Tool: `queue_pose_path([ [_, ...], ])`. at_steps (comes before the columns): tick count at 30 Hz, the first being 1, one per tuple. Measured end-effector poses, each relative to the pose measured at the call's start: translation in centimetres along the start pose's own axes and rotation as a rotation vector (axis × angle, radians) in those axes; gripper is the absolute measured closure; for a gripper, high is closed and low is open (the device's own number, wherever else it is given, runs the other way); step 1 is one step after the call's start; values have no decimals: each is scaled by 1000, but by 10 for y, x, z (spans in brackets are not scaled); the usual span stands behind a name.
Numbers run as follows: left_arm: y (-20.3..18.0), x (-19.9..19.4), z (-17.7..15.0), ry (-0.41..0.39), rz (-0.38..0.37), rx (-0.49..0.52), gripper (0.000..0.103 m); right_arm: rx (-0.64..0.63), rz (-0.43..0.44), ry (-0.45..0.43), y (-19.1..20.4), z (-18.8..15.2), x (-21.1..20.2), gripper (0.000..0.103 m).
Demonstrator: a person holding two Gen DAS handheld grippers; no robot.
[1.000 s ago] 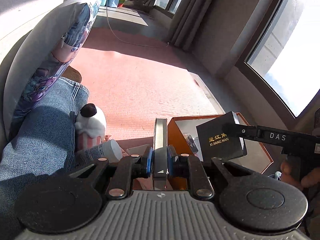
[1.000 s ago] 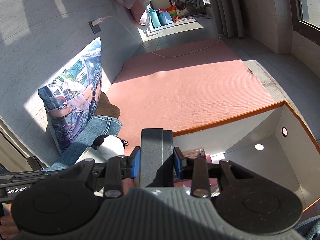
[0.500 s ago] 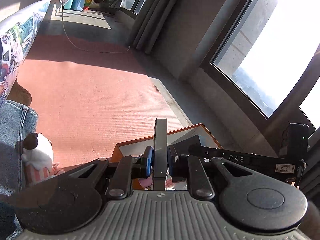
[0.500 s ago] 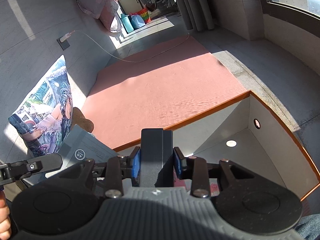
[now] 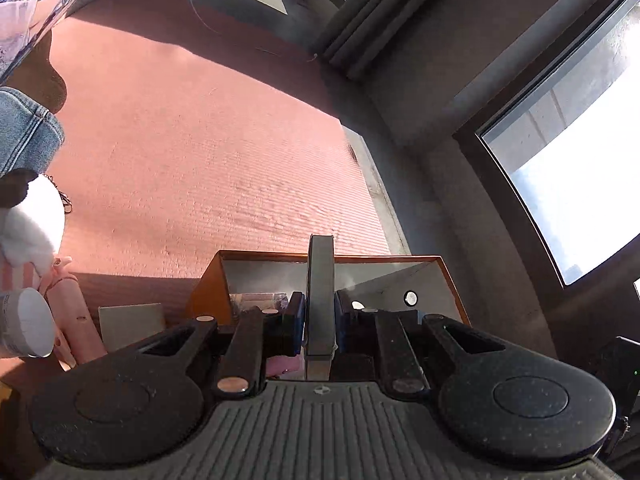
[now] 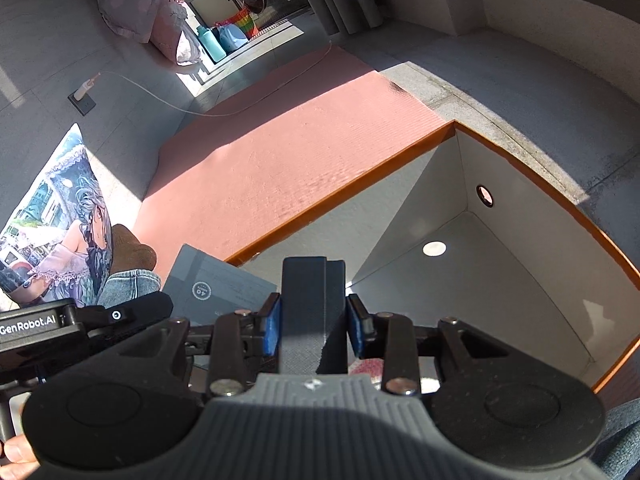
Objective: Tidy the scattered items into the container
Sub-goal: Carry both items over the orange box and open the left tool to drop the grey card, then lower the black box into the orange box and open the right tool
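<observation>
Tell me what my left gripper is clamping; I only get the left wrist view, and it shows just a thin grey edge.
Observer: The left gripper clamps a flat dark-grey cardboard box printed with a round 40 mark.
Operator: Is the right gripper carrying anything?
Observer: Yes, the right gripper is shut on a black rectangular box.
Operator: Where is it?
Observer: Above the white-lined, orange-rimmed container, whose far corner shows bare floor.

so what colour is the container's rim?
Orange rim, white inside; clearest in the right wrist view.
</observation>
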State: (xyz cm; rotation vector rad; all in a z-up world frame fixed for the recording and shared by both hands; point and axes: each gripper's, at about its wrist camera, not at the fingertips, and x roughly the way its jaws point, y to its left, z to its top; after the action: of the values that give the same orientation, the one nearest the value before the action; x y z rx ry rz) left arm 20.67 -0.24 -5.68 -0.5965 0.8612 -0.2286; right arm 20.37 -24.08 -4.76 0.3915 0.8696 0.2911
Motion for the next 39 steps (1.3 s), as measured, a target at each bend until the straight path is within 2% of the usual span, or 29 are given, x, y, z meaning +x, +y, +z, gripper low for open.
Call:
queue_pose_path([
  [13, -1, 20, -16, -45, 94, -143, 85, 19, -19, 39, 1, -9, 11, 66],
  [17, -4, 21, -19, -53, 123, -114, 84, 52, -22, 39, -2, -7, 14, 67],
  [20, -2, 24, -18, -27, 166, -102, 84, 90, 1, 56, -3, -9, 19, 67],
  [24, -3, 23, -16, -10, 201, -63, 83, 70, -6, 49, 3, -11, 23, 67],
  [28, -8, 11, -15, -32, 225, -3, 79, 66, -5, 46, 4, -12, 25, 67],
  [34, -10, -16, -12, -86, 187, 13, 75, 70, -4, 39, 5, -11, 27, 67],
  [39, -7, -27, -14, -89, 182, 11, 75, 54, -1, 36, 10, -9, 26, 67],
])
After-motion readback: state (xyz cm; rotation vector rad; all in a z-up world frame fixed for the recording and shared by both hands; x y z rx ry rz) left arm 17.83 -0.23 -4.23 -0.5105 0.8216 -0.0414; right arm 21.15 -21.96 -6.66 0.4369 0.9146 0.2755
